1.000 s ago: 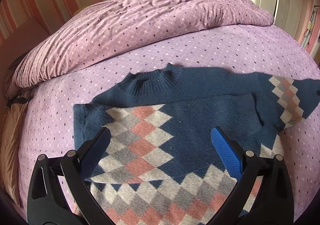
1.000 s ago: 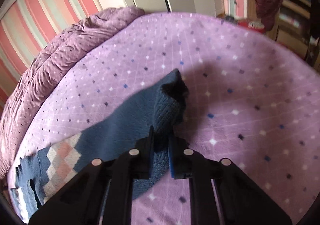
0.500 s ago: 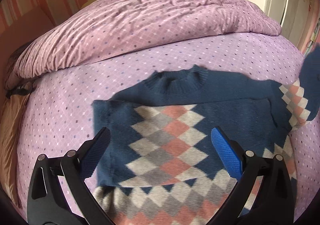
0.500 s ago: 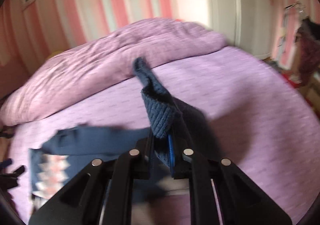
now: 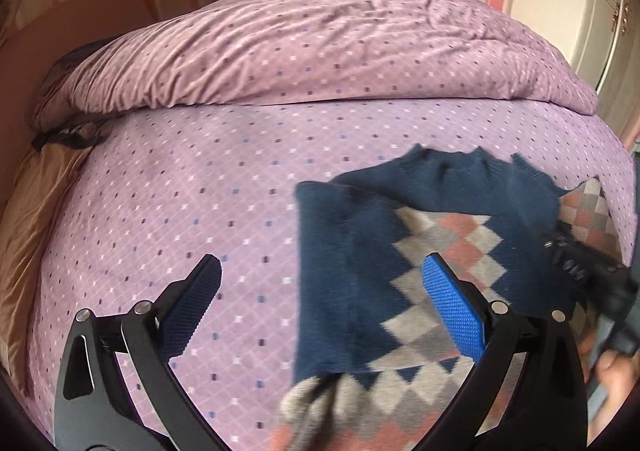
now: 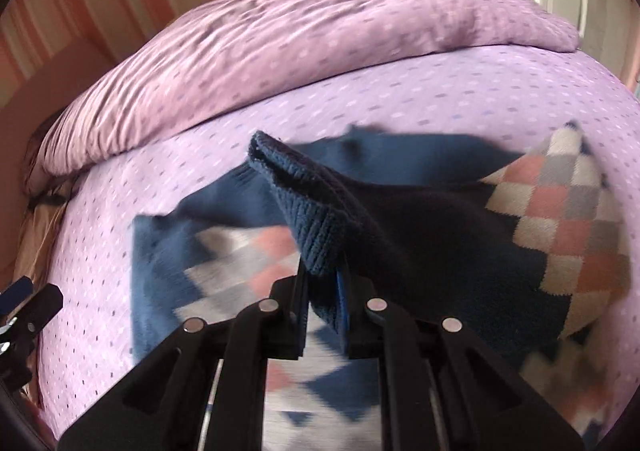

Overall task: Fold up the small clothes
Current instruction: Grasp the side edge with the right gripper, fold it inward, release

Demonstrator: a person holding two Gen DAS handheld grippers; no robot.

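Bare bedspread [image 5: 192,187] left of sweater [image 5: 360,251]; duvet [image 5: 320,59] behind

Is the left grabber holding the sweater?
No, the left gripper has its jaws spread wide open with nothing between them, while the sweater lies on the bed.

We see a knitted sweater [image 6: 420,243], its ribbed cuff [image 6: 312,227] coarse and matt (the yarn looks woolly). The bedsheet [image 5: 200,203] is smooth printed cloth, the duvet [image 5: 300,59] crinkled. Each claw is matt black plastic, with textured blue pads [image 5: 456,311].
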